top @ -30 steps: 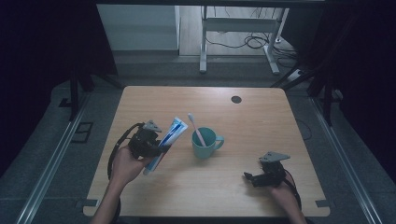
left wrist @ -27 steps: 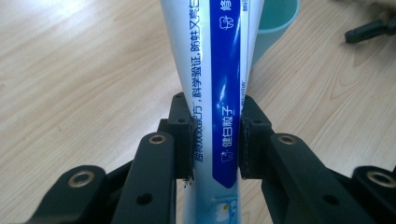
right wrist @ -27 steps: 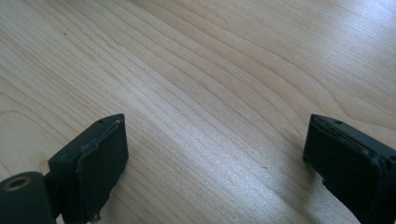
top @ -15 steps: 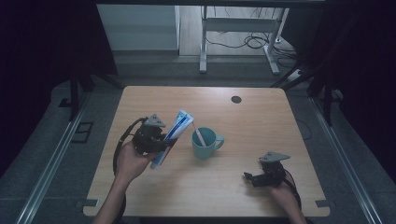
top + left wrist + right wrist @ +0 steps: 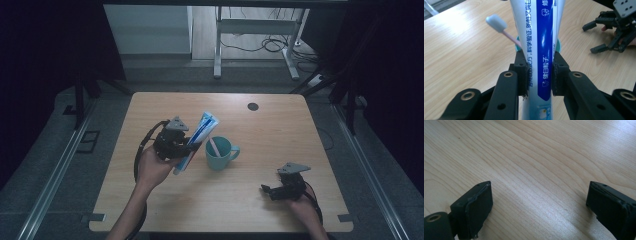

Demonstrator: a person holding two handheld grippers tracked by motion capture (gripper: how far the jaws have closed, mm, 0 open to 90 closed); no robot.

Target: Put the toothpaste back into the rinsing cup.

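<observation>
A white and blue toothpaste tube (image 5: pixel 196 138) (image 5: pixel 541 42) is clamped in my left gripper (image 5: pixel 186 146) (image 5: pixel 539 73), raised above the table and leaning toward the teal mug (image 5: pixel 219 153). The mug stands at the table's middle with a pink toothbrush (image 5: pixel 214 146) (image 5: pixel 501 28) in it; its pale head pokes out left of the tube in the left gripper view. My right gripper (image 5: pixel 265 190) (image 5: pixel 537 202) rests low over the wood at the front right, jaws wide apart with nothing between them. It also shows in the left gripper view as the far gripper (image 5: pixel 596 35).
The wooden table (image 5: pixel 280 135) has a small dark round hole (image 5: pixel 253 106) near its far edge. Beyond the table stand a white desk frame (image 5: pixel 255 40) and cables on the floor. Bare wood lies between mug and right gripper.
My left gripper has carried the tube up and rightward, closer to the mug, and tipped it more upright. The right gripper has stayed put.
</observation>
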